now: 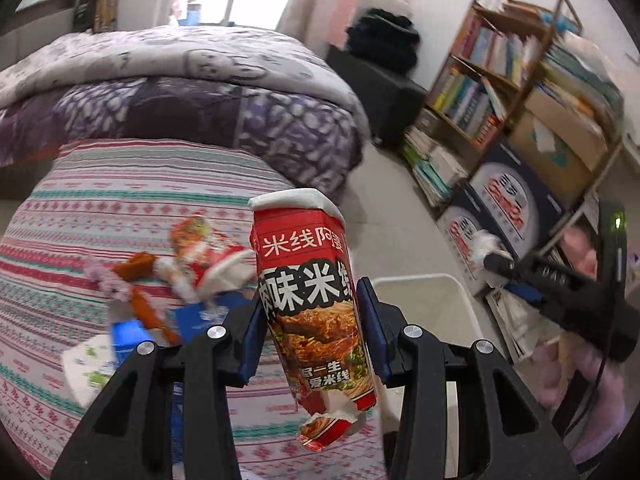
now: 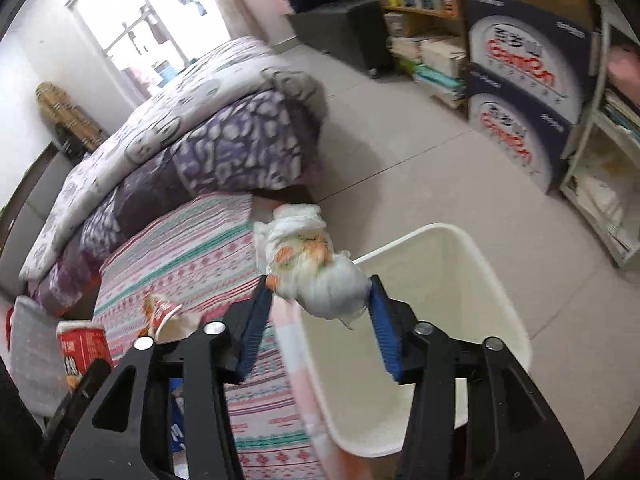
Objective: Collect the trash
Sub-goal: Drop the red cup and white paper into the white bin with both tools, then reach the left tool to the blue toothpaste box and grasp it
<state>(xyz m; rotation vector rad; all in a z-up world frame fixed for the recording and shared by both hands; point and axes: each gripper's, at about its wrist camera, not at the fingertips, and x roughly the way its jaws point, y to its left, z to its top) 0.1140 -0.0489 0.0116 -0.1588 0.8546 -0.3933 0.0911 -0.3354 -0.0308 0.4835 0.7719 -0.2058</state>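
Note:
My left gripper (image 1: 310,312) is shut on a torn red noodle cup (image 1: 310,280) and holds it upright above the striped bed (image 1: 100,208); the cup also shows in the right wrist view (image 2: 82,350). My right gripper (image 2: 318,308) is shut on a crumpled white wrapper (image 2: 312,268) at the left rim of the white trash bin (image 2: 460,264), above its opening. The bin (image 1: 424,300) stands on the floor beside the bed. More trash lies on the bed: a crushed red cup (image 1: 204,256), brown scraps (image 1: 136,268) and blue packaging (image 1: 128,336).
A folded purple and white quilt (image 1: 180,92) lies on the bed behind. A bookshelf (image 1: 492,72) and stacked cardboard boxes (image 1: 508,208) stand to the right across a tiled floor (image 2: 400,152). The right gripper and hand (image 1: 580,288) show at the right.

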